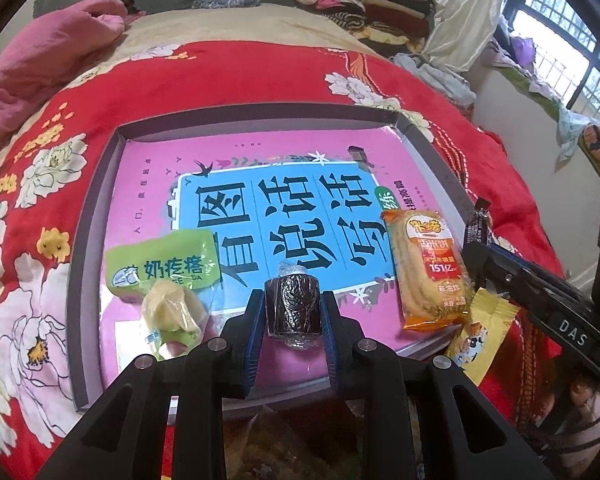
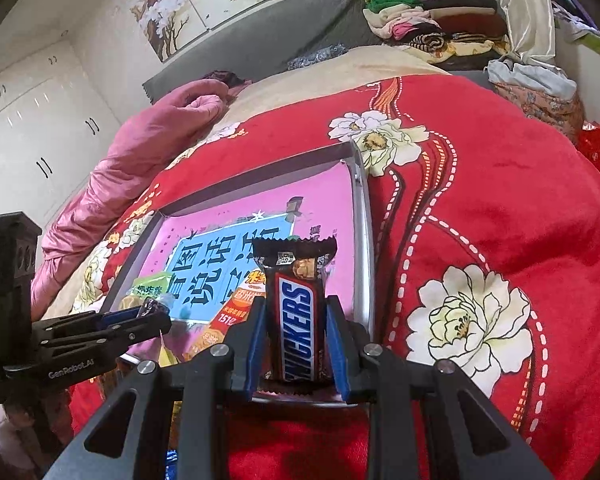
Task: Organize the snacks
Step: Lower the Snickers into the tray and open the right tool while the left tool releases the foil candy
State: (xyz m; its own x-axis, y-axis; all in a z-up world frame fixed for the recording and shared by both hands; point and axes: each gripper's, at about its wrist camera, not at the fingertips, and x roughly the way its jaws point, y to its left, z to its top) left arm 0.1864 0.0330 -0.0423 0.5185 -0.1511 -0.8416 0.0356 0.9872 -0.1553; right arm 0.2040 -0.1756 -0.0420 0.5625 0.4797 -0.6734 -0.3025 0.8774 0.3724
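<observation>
Three snacks lie in tray (image 1: 100, 184). Left gripper (image 1: 293, 312) clamps dark roll (image 1: 293, 304); right gripper (image 2: 296, 336) clamps Snickers bar (image 2: 298, 316). Both unplaced.

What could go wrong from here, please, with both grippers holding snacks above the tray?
1. The left gripper pinches the dark plastic-wrapped roll by its slick film, so it might slip out.
2. The right gripper holds the Snickers bar near the grey tray's right wall; released there, it could catch the rim and land on the red blanket.
</observation>
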